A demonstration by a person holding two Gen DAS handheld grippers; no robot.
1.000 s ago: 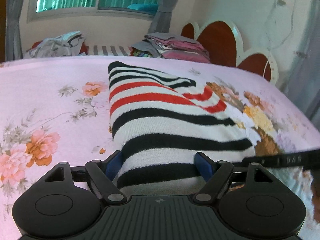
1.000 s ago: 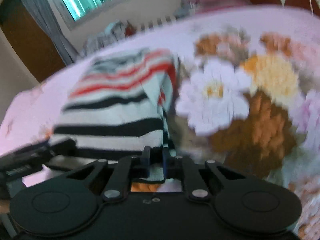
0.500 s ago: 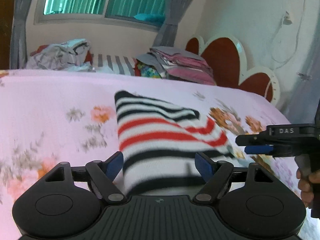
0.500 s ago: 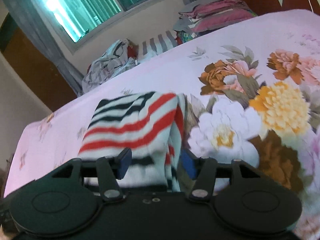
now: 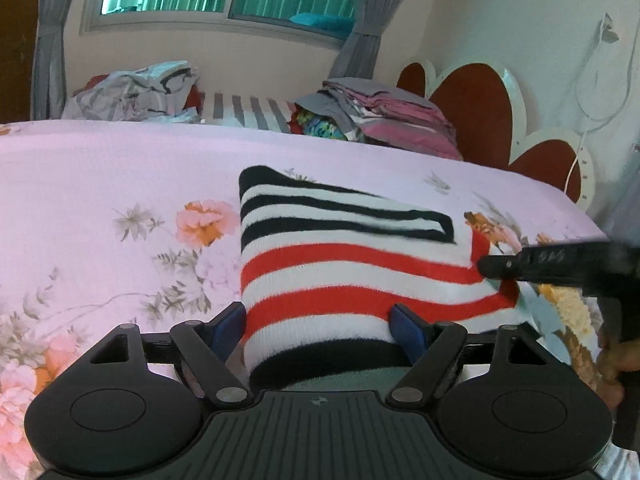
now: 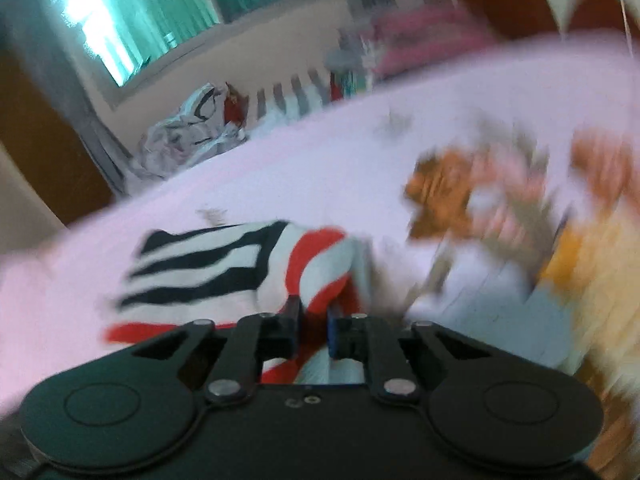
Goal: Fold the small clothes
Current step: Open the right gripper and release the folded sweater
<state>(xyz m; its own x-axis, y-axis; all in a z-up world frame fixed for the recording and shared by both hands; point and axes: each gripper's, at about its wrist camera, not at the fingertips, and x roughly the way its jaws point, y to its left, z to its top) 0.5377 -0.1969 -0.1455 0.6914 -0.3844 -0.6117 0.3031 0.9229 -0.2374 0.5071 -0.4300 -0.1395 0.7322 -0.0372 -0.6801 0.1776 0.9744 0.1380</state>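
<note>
A folded knit garment [image 5: 352, 264] with black, white and red stripes lies on the pink floral bedsheet [image 5: 100, 184]. My left gripper [image 5: 320, 322] is open, its blue-padded fingers either side of the garment's near end. My right gripper [image 6: 314, 326] is shut on the garment's red-striped edge [image 6: 320, 276]; that view is motion-blurred. The right gripper also shows in the left wrist view [image 5: 540, 266], at the garment's right edge.
A crumpled pile of light clothes [image 5: 132, 92] lies at the far left of the bed. A stack of folded pink and grey clothes [image 5: 384, 120] sits at the back by the red-and-white headboard [image 5: 480, 108]. A window is behind.
My right gripper went from shut to open and is shut again, now on the garment's red-striped right edge. My left gripper stayed open and drew back a little along the garment.
</note>
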